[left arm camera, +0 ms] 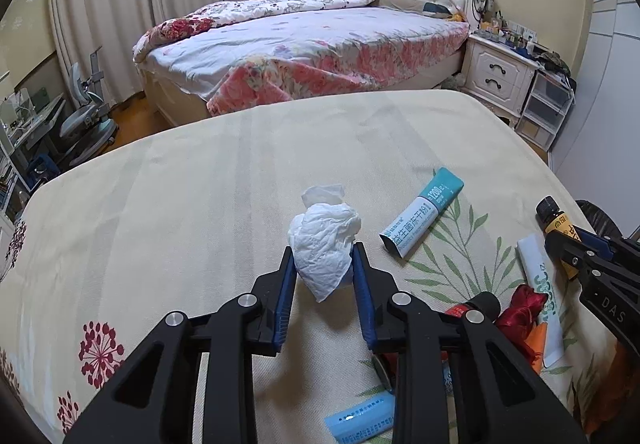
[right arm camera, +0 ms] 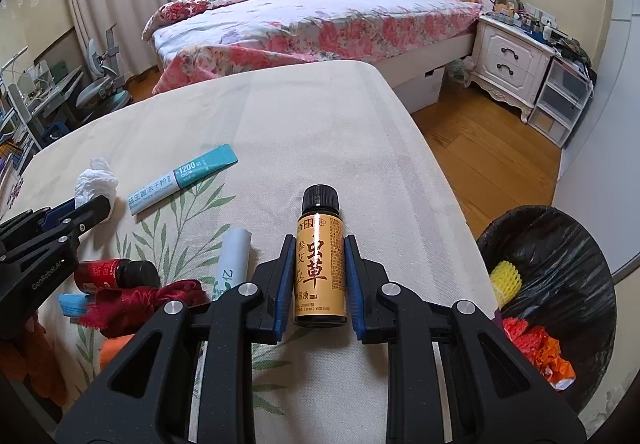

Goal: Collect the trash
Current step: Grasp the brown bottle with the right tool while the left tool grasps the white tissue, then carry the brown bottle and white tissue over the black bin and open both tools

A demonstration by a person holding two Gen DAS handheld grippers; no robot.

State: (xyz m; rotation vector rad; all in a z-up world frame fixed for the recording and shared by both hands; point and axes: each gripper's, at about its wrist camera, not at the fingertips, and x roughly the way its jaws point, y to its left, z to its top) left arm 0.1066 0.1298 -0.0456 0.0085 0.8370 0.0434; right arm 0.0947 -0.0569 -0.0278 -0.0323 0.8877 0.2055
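L gripper [left arm camera: 324,264] is pinching a crumpled white tissue [left arm camera: 325,244], blue pads pressed into both sides of the wad, which sits at the tips just above or on the cream leaf-print tablecloth [left arm camera: 200,180]; can't tell if it's lifted yet. R gripper [right arm camera: 316,276] is clamped on a small brown bottle w/ orange label [right arm camera: 319,268], black cap pointing away from the cam, pads tight on the label. So the step in hand, as I read it: both tongs loaded, pick-up done, drop-off pending. Next move calls for carrying each item right, past the table edge, to the black-bagged bin [right arm camera: 560,244] and releasing over its mouth; the bottle is nearer, so prob. goes first, and the tissue has to cross over the clutter w/o snagging. Outward from the tongs, still on the cloth: a teal-and-white sachet [left arm camera: 424,216], a white tube [right arm camera: 234,260], a red bottle w/ black cap [right arm camera: 112,274], a dark red fabric scrap [right arm camera: 152,300], something orange near the L edge, too cut off to name. Views differ: only the R wrist view shows the bin's inside, w/ yellow foam net [right arm camera: 506,280] and red-orange wrappers [right arm camera: 536,344] already in it, plus wood floor by the table. L wrist view gives just a sliver of the bin, but alone shows a light blue packet [left arm camera: 360,420] under its own fingers and the tissue grip head-on.
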